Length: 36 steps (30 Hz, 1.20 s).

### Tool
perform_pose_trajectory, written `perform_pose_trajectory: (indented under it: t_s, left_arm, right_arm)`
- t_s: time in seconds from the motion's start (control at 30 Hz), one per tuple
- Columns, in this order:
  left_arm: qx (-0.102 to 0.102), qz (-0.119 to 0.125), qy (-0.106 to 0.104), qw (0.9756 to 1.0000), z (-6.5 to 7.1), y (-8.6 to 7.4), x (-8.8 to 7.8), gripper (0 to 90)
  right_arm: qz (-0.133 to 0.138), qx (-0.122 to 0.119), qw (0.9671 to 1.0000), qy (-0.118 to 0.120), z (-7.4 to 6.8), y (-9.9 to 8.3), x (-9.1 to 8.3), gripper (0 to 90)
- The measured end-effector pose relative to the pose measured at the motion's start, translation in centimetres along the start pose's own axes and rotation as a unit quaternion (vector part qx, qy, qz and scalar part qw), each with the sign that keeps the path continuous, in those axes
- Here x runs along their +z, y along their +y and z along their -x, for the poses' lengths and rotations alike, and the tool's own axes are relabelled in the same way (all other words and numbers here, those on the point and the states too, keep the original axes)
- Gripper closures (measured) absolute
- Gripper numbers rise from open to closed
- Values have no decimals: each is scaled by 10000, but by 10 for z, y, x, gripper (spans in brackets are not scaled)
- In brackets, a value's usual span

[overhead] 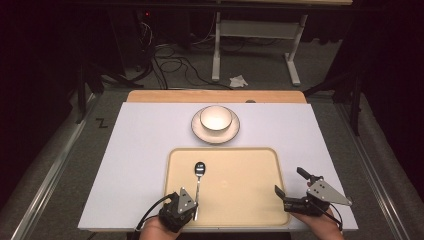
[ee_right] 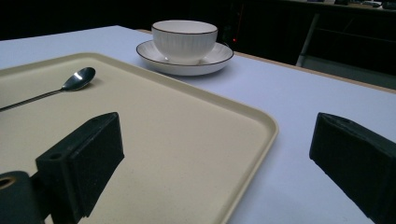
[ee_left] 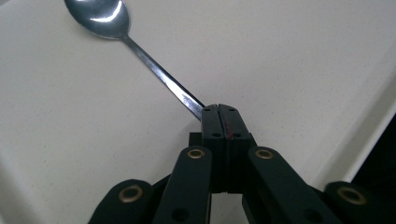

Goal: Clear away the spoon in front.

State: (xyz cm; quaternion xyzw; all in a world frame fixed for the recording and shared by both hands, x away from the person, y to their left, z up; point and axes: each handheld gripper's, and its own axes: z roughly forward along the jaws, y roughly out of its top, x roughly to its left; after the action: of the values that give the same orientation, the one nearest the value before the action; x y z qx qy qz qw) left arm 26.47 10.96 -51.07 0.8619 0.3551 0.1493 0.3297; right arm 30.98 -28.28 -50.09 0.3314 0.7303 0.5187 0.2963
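Observation:
A metal spoon [overhead: 199, 177] lies over the left part of the beige tray [overhead: 250, 200], bowl end away from me. My left gripper [overhead: 192, 202] is shut on the spoon's handle; in the left gripper view the jaws meet around the handle of the spoon [ee_left: 154, 70] just above the tray [ee_left: 303, 70]. My right gripper [overhead: 290, 182] stands open at the tray's right rim, one jaw over the tray [ee_right: 196, 126] and one over the table. The spoon [ee_right: 77, 80] rests at the left in that view. A white bowl [overhead: 216, 119] sits on a saucer [overhead: 234, 131] beyond the tray.
The white tabletop [overhead: 140, 145] has free room left and right of the tray. A wooden strip [overhead: 165, 96] runs along its far edge. Beyond it are a dark floor with cables [overhead: 170, 65] and a white table frame [overhead: 255, 35].

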Motion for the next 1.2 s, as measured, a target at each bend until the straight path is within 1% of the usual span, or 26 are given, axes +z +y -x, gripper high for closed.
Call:
perform_pose_trajectory:
  t_s: [0.27,0.63,0.7,0.73,0.77,0.83,0.87,0.9,1.0,1.1,1.13,1.2]
  left_arm:
    - [85,17,-36,10000,4,3,3,900]
    - [66,45,-81,9999,3,4,4,900]
    - [55,63,-10,10000,1,4,3,864]
    - [35,99,-11,9999,-1,3,1,853]
    - [3,139,15,9999,-4,3,-1,841]
    - [-89,301,66,9995,-12,2,-6,791]
    - [-89,301,66,9995,-12,2,-6,772]
    - [-198,417,209,9987,-22,0,-12,738]
    - [-282,583,393,9971,-42,-5,-21,621]
    - [-572,793,521,9938,-65,-13,-31,545]
    - [-668,861,574,9924,-72,-17,-35,513]
    - [-807,950,630,9902,-86,-23,-42,463]
  right_arm:
    - [3,0,10000,13,-1,0,0,36]
    - [4,5,10000,15,-1,0,0,36]
    - [4,-7,10000,10,-1,0,0,36]
    - [3,-10,10000,9,0,0,0,36]
    - [8,-16,10000,8,0,0,-1,36]
    - [16,-4,10000,9,0,0,-1,35]
    - [21,-9,10000,9,0,0,-1,36]
    - [26,-8,10000,6,1,0,-1,35]
    - [23,-7,10000,12,1,0,-1,35]
    - [3,18,10000,13,0,0,-1,35]
    - [3,15,10000,12,0,0,-1,35]
    - [7,23,10000,2,0,0,-1,35]
